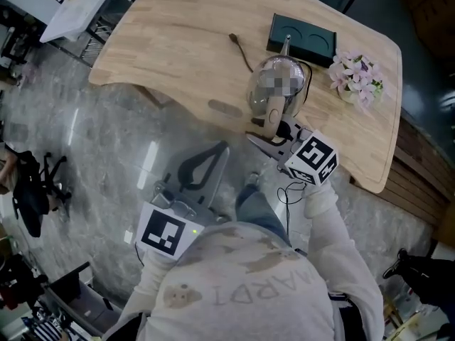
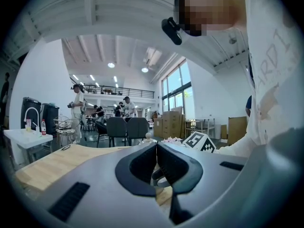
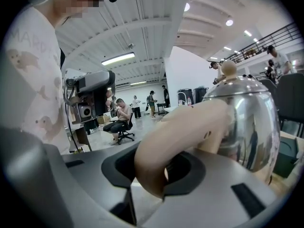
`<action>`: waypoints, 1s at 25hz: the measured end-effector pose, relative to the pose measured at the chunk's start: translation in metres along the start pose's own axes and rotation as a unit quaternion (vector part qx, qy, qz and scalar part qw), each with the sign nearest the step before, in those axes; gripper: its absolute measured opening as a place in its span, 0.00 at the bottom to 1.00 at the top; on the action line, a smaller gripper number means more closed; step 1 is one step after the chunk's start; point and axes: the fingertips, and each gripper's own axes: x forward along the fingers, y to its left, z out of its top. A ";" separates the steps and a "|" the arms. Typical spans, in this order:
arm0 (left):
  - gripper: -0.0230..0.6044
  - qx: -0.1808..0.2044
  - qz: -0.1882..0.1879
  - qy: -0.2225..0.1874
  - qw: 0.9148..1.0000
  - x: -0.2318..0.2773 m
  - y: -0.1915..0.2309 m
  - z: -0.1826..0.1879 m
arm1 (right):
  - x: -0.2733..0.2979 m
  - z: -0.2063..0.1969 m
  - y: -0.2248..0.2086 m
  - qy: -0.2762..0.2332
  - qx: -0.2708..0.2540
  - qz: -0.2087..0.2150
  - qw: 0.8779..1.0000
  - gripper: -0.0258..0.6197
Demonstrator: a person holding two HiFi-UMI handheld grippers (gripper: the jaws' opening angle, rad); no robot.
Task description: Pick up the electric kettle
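Observation:
The shiny steel electric kettle (image 1: 279,82) with a beige handle (image 1: 272,112) is over the near part of the wooden table (image 1: 178,41), off its black base (image 1: 301,41). My right gripper (image 1: 264,139) is shut on the handle from the near side. In the right gripper view the handle (image 3: 183,137) fills the gap between the jaws of the right gripper (image 3: 159,175), with the kettle body (image 3: 247,122) just beyond. My left gripper (image 1: 220,151) hangs below the table edge over the floor. In the left gripper view, the left gripper (image 2: 156,148) is shut with nothing in it.
A small pot of pink flowers (image 1: 357,77) stands at the table's right end beside the base. A dark cord (image 1: 242,48) lies on the tabletop left of the kettle. A white table (image 1: 75,6) stands at the far left, and people and chairs are in the hall behind.

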 end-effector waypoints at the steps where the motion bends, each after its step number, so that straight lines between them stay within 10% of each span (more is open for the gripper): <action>1: 0.06 0.001 -0.001 -0.003 1.000 -0.006 -0.002 0.000 | -0.002 0.003 0.006 -0.004 0.001 -0.004 1.000 0.23; 25: 0.06 0.015 -0.055 -0.052 0.997 -0.227 -0.091 -0.014 | -0.028 0.038 0.266 -0.043 -0.014 -0.091 0.995 0.23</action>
